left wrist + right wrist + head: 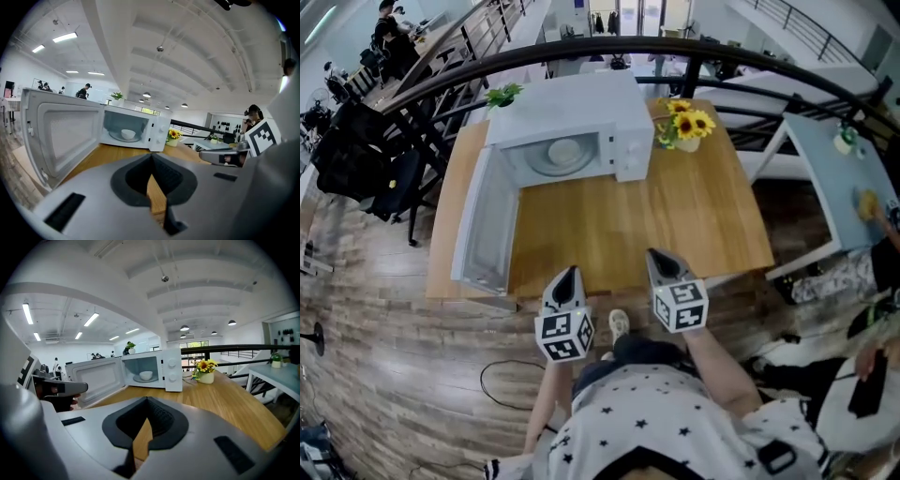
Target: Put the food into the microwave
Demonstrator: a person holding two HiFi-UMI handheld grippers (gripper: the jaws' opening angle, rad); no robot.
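Observation:
A white bowl (563,150) of food sits on the turntable inside the white microwave (581,108), whose door (487,220) hangs wide open to the left. Both grippers are held back at the wooden table's (675,225) near edge, well short of the microwave. My left gripper (570,274) is shut with nothing in it. My right gripper (657,255) is shut and empty too. In the left gripper view the bowl (128,134) shows beyond the shut jaw tips (151,159). The right gripper view has the bowl (146,375) ahead of its closed tips (146,401).
A pot of sunflowers (686,125) stands right of the microwave, and a small green plant (502,94) sits behind it. A dark railing (750,56) curves past the table's far side. A pale blue table (834,178) and seated people are at the right.

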